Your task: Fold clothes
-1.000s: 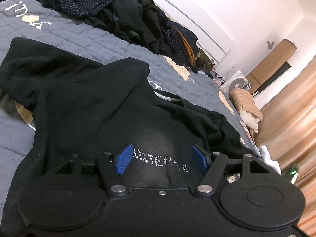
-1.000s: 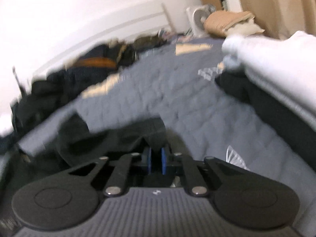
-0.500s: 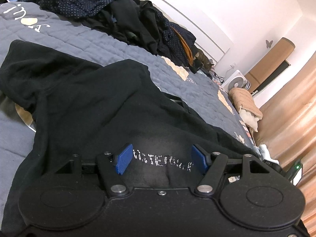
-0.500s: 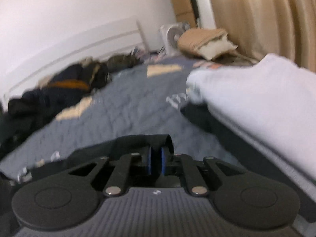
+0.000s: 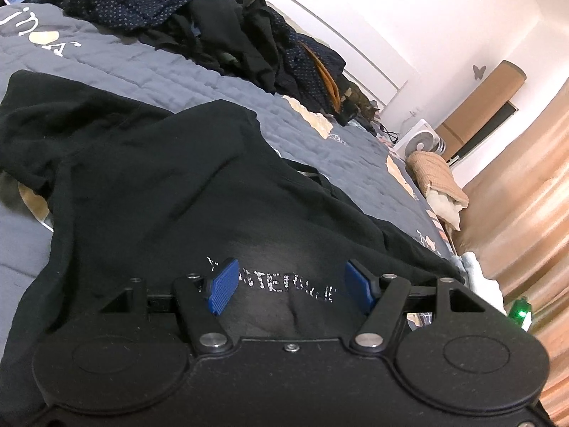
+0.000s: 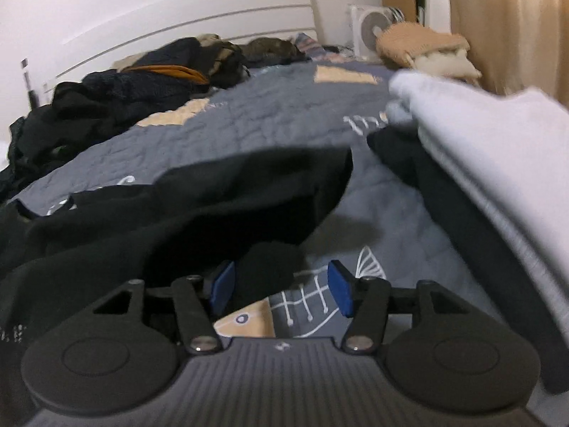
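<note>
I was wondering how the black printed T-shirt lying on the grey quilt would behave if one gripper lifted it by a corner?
The black printed T-shirt would probably hang limp, since it already lies in soft wrinkles and folds on the grey quilt. It looks thin, so it is likely light. The rest would probably drag and unfold, as its sleeve already droops loosely.

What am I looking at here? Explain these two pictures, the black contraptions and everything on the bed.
Each picture comes from a camera on a hand-held claw, looking along its blue pads. The left claw is open over the black T-shirt spread on the grey quilt. The right claw has just been opening; a fold of that shirt lies loose between its pads, not pinched. Unfolded dark clothes are heaped by the headboard. Folded white laundry sits on the right.
</note>
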